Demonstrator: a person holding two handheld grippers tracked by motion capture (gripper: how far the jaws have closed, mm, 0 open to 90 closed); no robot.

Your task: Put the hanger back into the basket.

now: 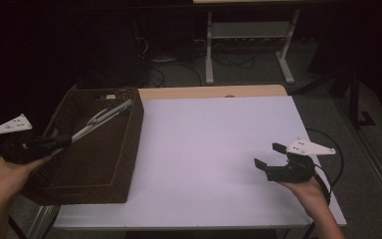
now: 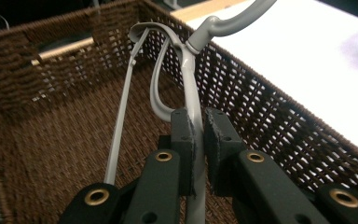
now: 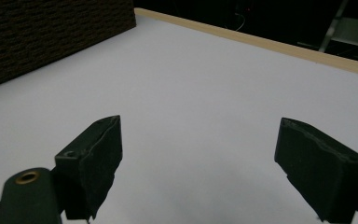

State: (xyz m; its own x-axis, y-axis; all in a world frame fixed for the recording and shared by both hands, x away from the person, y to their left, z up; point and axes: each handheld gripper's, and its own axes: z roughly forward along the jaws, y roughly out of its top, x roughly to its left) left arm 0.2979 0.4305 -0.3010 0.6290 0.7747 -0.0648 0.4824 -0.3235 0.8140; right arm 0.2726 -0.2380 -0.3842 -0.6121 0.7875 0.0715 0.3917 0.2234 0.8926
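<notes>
A grey plastic clothes hanger (image 1: pixel 104 118) slants over the brown wicker basket (image 1: pixel 132 144) at the table's left end, its hooked end towards the basket's far right corner. My left gripper (image 1: pixel 67 140) is shut on it at the near left of the basket. In the left gripper view the pads (image 2: pixel 184 140) pinch the hanger (image 2: pixel 191 79) on one arm, inside the basket (image 2: pixel 270 121), and the hook rises above the rim. My right gripper (image 1: pixel 268 155) rests low over the white table top (image 1: pixel 209 149) at the right, open, with nothing between its fingers (image 3: pixel 98 154).
The table's bare wooden strip (image 1: pixel 209 92) runs along the far edge. Behind it are a white desk frame (image 1: pixel 210 50) and cables on the floor. In the right gripper view the basket's wall (image 3: pixel 51 32) stands far off at the top left.
</notes>
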